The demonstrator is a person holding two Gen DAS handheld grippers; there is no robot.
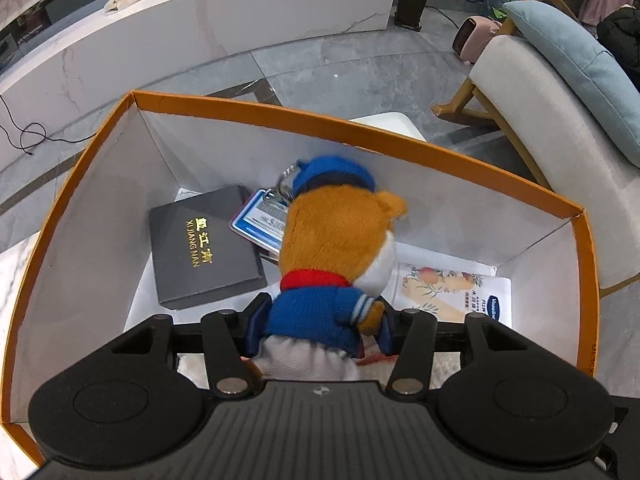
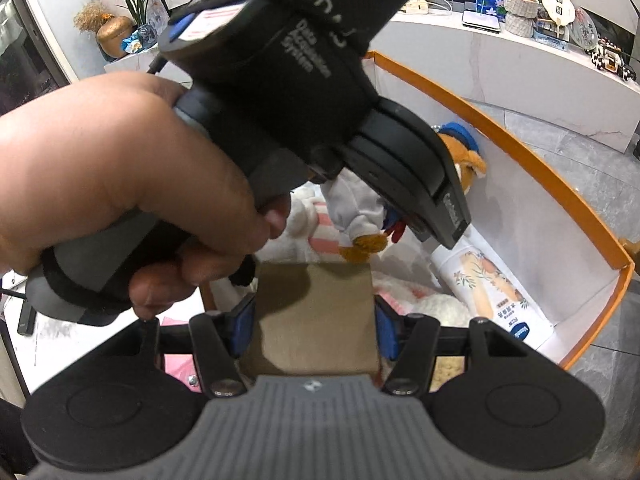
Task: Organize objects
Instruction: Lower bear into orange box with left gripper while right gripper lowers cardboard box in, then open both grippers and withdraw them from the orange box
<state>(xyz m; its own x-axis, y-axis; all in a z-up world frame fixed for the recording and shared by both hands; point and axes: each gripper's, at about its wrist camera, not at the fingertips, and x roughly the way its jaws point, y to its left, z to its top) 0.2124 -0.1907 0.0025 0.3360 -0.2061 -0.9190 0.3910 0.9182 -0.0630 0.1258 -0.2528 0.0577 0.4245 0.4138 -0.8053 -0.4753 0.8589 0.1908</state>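
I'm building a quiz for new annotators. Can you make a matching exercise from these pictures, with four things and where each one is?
Things:
1. plush toy
2. dark gift box
3. brown cardboard box
4. lotion bottle

Places:
A. flat on the orange box's floor, far left in the left wrist view
B. between the right hand-held gripper's fingers
C. between the left hand-held gripper's fingers
D. lying on the floor of the orange box, on the right side

Pairs: 1-C, 2-A, 3-B, 4-D
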